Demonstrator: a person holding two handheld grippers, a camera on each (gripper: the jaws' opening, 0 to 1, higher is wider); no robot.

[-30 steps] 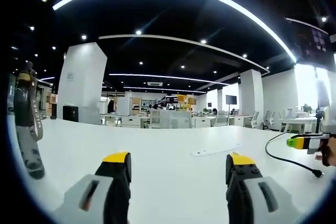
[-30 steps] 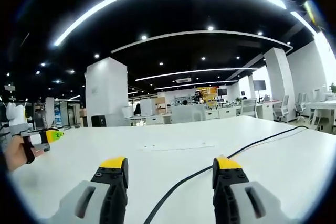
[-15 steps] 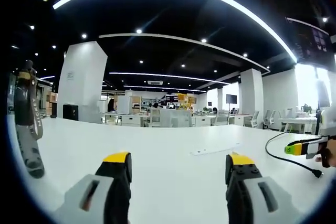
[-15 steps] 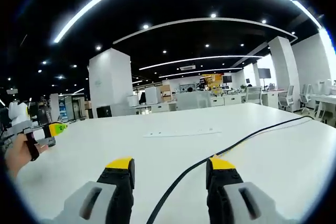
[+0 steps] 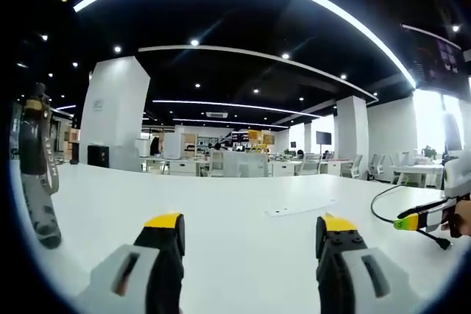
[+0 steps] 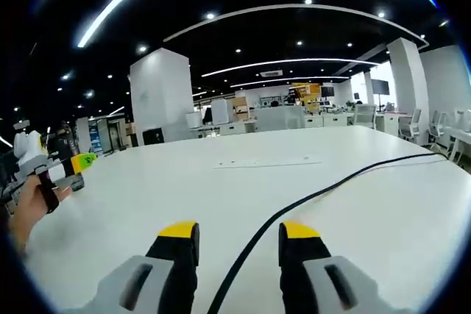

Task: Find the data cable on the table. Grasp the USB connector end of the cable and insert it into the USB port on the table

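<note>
A black data cable [image 6: 316, 195] crosses the white table [image 6: 147, 204] and runs down between the two jaws of my right gripper [image 6: 238, 232], which is open around it without touching. In the left gripper view the cable [image 5: 380, 209] loops at the right and ends in a small connector [image 5: 444, 243] lying on the table. The right gripper's yellow-green tip [image 5: 412, 220] hovers just above that end. A flat white strip [image 5: 298, 210] lies mid-table, and the strip [image 6: 268, 162] also lies beyond the cable. My left gripper [image 5: 250, 224] is open over bare table; the left gripper [image 6: 62, 170] sits in a hand.
A dark upright object [image 5: 33, 174] with a strap stands at the table's left edge. Behind the table are a white pillar [image 5: 114, 115], desks and office chairs [image 5: 309, 165]. A hand [image 6: 29, 207] holds the left gripper at the left rim.
The right gripper's jaws have drawn closer together around the cable, and its view has tipped downward. In the left gripper view its tip has dropped toward the connector. The left gripper is unmoved.
</note>
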